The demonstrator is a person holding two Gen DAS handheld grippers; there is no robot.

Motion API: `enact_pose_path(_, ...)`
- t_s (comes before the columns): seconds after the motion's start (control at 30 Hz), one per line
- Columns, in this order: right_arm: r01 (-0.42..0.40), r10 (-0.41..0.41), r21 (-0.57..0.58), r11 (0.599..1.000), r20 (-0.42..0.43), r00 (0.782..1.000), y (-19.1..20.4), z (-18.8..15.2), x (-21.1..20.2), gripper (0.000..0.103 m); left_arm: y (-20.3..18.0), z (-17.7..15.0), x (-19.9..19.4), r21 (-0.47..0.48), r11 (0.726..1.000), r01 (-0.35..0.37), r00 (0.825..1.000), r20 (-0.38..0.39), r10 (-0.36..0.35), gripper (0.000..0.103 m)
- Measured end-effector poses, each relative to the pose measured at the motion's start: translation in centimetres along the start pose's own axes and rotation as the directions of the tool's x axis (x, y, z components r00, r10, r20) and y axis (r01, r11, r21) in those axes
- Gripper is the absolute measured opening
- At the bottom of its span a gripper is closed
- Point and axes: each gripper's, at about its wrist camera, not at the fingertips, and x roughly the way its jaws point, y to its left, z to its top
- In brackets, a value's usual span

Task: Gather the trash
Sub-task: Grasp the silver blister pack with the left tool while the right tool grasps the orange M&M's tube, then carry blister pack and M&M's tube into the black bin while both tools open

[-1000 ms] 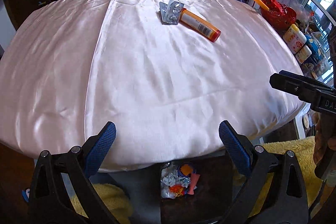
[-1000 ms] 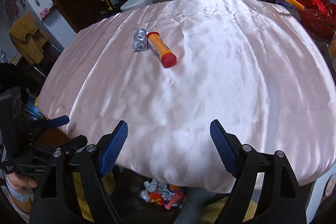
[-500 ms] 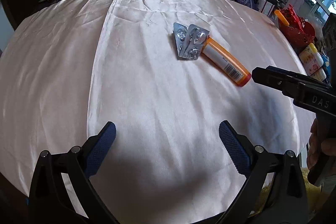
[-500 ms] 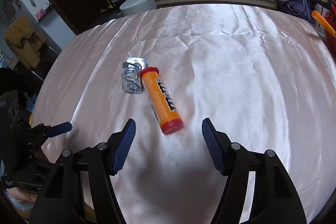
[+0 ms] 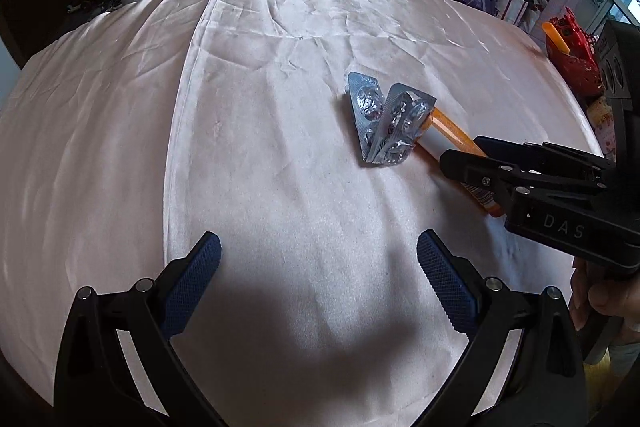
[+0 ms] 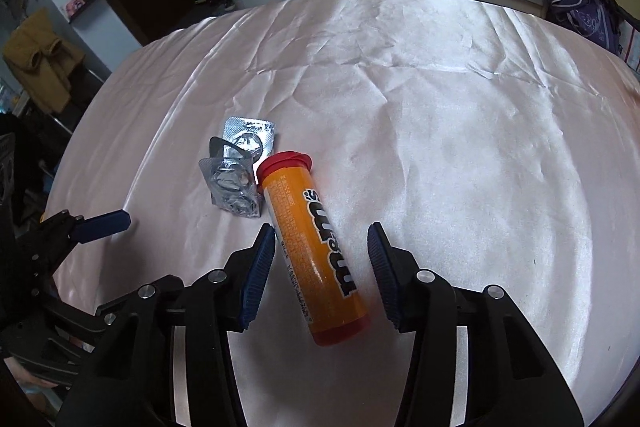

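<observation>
Between the right hand-held gripper's (image 6: 322,259) wide-open, empty jaws, the orange tube (image 6: 316,251) lies lengthwise, red cap away.

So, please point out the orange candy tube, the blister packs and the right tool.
orange candy tube (image 6: 316,251): right wrist view, middle of label.
blister packs (image 6: 234,187): right wrist view, crumpled foil.
right tool (image 6: 322,247): right wrist view, between its fingertips.

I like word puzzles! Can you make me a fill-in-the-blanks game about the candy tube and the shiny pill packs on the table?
1. The orange tube lies between the open fingers of the ____ gripper.
2. The tube's cap is ____.
3. The silver pill packs lie on a shiny ____ cloth.
4. The left gripper holds ____.

Missing words: right; red; pink; nothing
</observation>
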Motion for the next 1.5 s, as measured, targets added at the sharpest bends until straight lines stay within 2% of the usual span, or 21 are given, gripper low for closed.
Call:
enact_pose_path(0.07,0.018,-0.018,0.004,1.000,0.012,1.000,-0.6,0.2,-0.1,0.034,-0.1,0.5,0.2,0.000,1.000,0.004,1.000,0.004,-0.004,0.093)
enact_pose_path(0.1,0.027,-0.027,0.013,1.000,0.019,0.999,-1.3,0.3,-0.3,0.033,-0.1,0.9,0.4,0.002,1.000,0.005,1.000,0.005,-0.005,0.093)
enact_pose_path(0.3,0.033,-0.036,0.069,0.997,0.030,0.999,-4.3,0.5,-1.0,0.032,-1.0,2.8,1.1,0.020,1.000,0.021,0.999,0.025,-0.021,0.093)
enact_pose_path(0.43,-0.003,-0.001,0.107,0.994,0.034,0.999,-5.3,0.5,-1.2,0.032,-1.7,4.1,1.8,0.033,0.999,0.031,0.999,0.035,-0.033,0.093)
enact_pose_path(0.7,0.048,-0.051,0.055,0.997,0.039,0.998,-4.3,0.7,-0.7,0.032,-2.8,5.8,3.3,0.047,0.998,0.044,0.998,0.041,-0.046,0.093)
enact_pose_path(0.77,0.054,-0.056,0.046,0.997,0.044,0.997,-4.2,0.6,-0.6,0.031,-2.9,6.0,3.7,0.053,0.998,0.046,0.998,0.041,-0.048,0.087)
enact_pose_path(0.83,0.055,-0.057,0.043,0.998,0.047,0.997,-4.1,0.7,-0.5,0.030,-2.8,6.1,4.0,0.057,0.997,0.058,0.998,0.036,-0.060,0.060)
enact_pose_path(0.87,0.052,-0.054,0.044,0.998,0.049,0.997,-4.1,0.7,-0.5,0.030,-2.9,6.1,3.9,0.066,0.997,0.050,0.997,0.047,-0.053,0.057)
enact_pose_path(0.9,0.047,-0.049,0.048,0.998,0.050,0.998,-4.2,0.7,-0.5,0.030,-3.0,6.2,3.9,0.075,0.996,0.054,0.997,0.044,-0.058,0.042)
enact_pose_path(1.07,0.024,-0.027,0.063,0.998,0.044,0.999,-4.4,0.5,-0.9,0.029,-2.5,6.0,2.8,0.074,0.996,0.047,0.997,0.060,-0.051,0.040)
enact_pose_path(1.23,-0.003,0.000,0.056,0.998,0.065,0.998,-3.7,-0.4,-2.7,0.029,-2.2,4.7,-0.1,0.075,0.996,0.049,0.995,0.081,-0.055,0.040)
enact_pose_path(1.37,-0.034,0.029,0.060,0.998,0.078,0.997,-2.6,-2.5,-4.7,0.029,-2.3,2.3,-2.9,0.071,0.996,0.061,0.993,0.099,-0.068,0.040)
enact_pose_path(1.5,-0.052,0.046,0.067,0.996,0.089,0.995,-1.8,-5.5,-7.1,0.029,-2.7,-1.3,-5.8,0.082,0.994,0.067,0.990,0.118,-0.076,0.040)
